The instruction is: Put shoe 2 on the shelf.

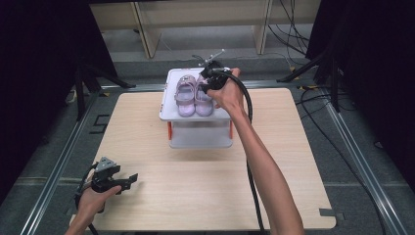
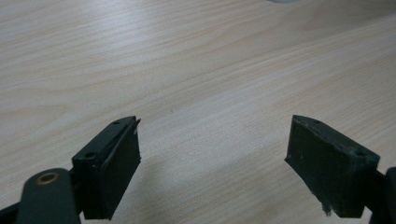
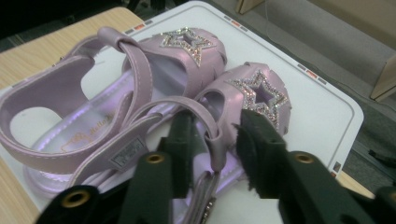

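Two lilac sandals with glittery stars sit side by side on a white two-level stand (image 1: 169, 113) at the table's far middle. In the high view the left sandal (image 1: 184, 95) lies free, and my right gripper (image 1: 208, 82) is down on the right sandal (image 1: 203, 104). In the right gripper view my right gripper (image 3: 215, 123) straddles the ankle strap (image 3: 212, 122) of the nearer sandal (image 3: 261, 91), with gaps between strap and pads. The other sandal (image 3: 70, 93) lies beside it. My left gripper (image 1: 128, 180) (image 2: 212, 154) rests open over bare wood near the table's front left.
The stand's white top (image 3: 322, 107) has a raised rim, and its lower shelf (image 1: 200, 137) has orange posts. The wooden table (image 1: 205, 186) ends at metal rails. Cables and black stand legs lie on the floor beyond the far edge.
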